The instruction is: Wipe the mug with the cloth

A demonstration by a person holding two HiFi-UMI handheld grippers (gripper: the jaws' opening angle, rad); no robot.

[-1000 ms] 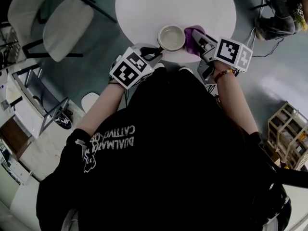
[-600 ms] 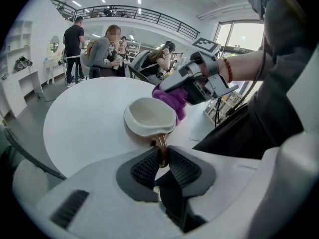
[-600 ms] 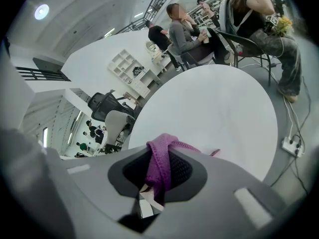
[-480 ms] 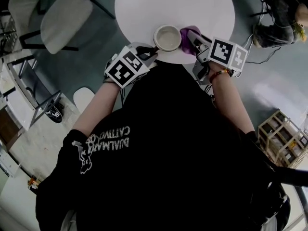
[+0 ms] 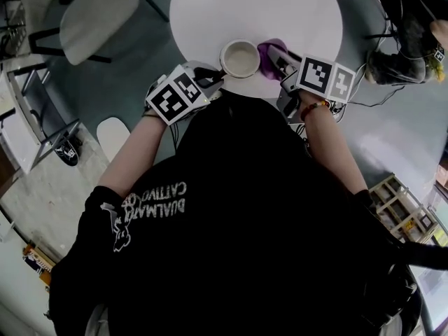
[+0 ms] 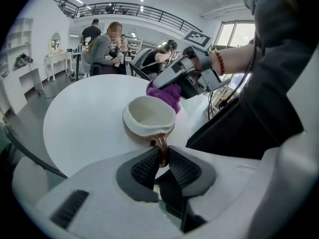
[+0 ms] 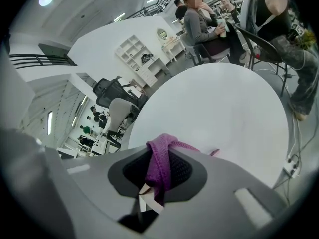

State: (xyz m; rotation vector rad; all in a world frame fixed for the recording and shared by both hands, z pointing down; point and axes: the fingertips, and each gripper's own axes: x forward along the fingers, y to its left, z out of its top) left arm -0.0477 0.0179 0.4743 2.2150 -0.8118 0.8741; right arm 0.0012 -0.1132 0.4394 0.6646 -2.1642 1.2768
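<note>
A cream mug (image 5: 240,58) (image 6: 148,117) with a brown handle (image 6: 162,150) stands near the front edge of the round white table (image 5: 210,12). My left gripper (image 5: 213,79) (image 6: 162,164) is shut on that handle. A purple cloth (image 5: 267,53) (image 6: 168,94) (image 7: 160,162) is pinched in my right gripper (image 5: 278,59) (image 7: 160,176), which presses it against the mug's right side. In the right gripper view the mug itself is hidden.
The white table (image 7: 219,103) stretches away beyond the mug. A white chair (image 5: 84,16) stands at its far left. People (image 6: 107,46) sit at another table in the background. A wooden shelf (image 5: 395,208) stands on the floor at the right.
The right gripper has rolled a little with the cloth against the mug's side. The head camera has shifted, so everything sits slightly higher. The left gripper keeps its hold on the handle.
</note>
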